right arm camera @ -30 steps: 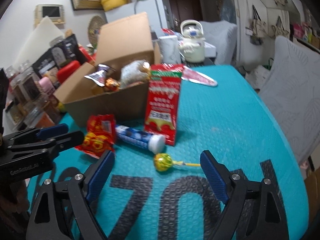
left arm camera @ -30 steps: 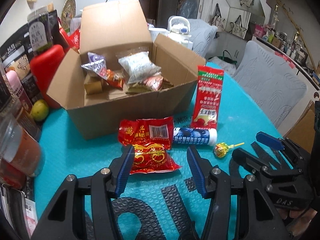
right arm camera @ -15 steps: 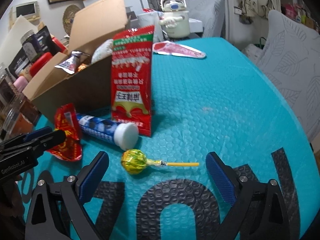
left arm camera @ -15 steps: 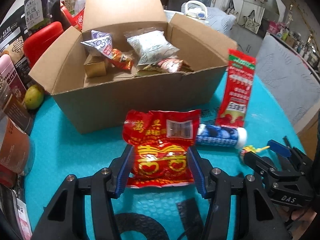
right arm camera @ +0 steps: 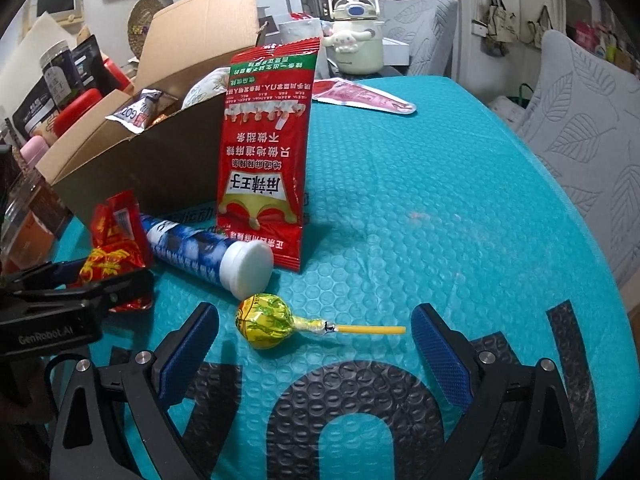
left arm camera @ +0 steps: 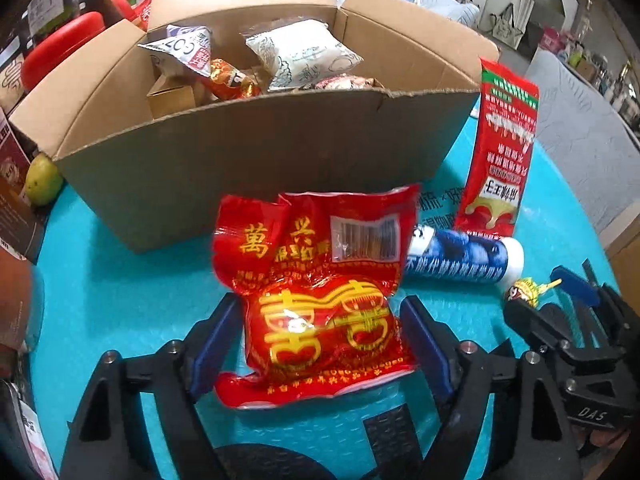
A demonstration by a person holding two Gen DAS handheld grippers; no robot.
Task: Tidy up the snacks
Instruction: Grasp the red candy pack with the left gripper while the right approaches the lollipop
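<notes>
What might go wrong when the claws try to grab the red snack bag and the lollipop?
1. The left claw has just been opening around the puffy red snack bag; the slick foil may slip or crush when squeezed.
2. The lollipop lies flat between the open right claw; the fingers may miss its thin stick.
3. The blue tube lies close by and may roll if bumped.

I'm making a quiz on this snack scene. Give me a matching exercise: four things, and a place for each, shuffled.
Things:
1. red bag
2. lollipop
3. tall packet
4. white pouch

Places:
A. leaning on the box
B. inside the box
C. between the left gripper fingers
D. in front of the open right gripper

Pairs: 1-C, 2-D, 3-A, 4-B
</notes>
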